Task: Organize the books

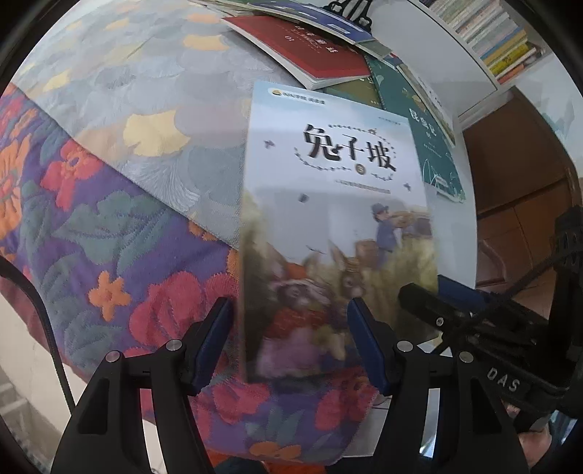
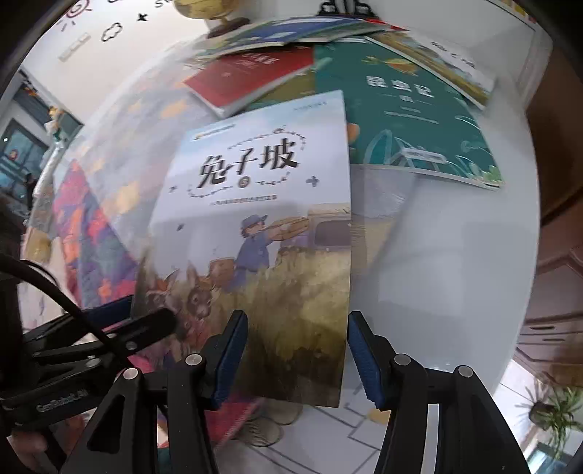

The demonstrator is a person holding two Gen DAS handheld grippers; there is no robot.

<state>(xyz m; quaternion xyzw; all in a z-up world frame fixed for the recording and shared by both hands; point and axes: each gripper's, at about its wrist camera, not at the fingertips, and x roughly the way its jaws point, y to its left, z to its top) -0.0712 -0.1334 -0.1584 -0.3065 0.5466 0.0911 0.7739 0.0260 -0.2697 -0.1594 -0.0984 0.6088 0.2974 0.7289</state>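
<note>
A pale-blue picture book (image 1: 328,204) (image 2: 262,226) with rabbits on its cover hangs tilted over the near edge of the white table (image 2: 437,255), its lower end blurred. My left gripper (image 1: 291,346) straddles the book's left edge, with the right pad on the cover and the left pad just outside the edge. In the right wrist view one of its fingers lies over that corner and the other goes behind it. My right gripper (image 2: 298,359) straddles the book's right edge the same way, shut on it.
A loose pile lies further back on the table, including a red book (image 1: 309,51) and a green book (image 2: 400,109). A pale leaf-print cloth (image 1: 127,109) and a floral cloth (image 1: 109,237) cover the left. A full bookshelf (image 1: 492,32) stands behind and a wooden cabinet (image 1: 517,164) to the right.
</note>
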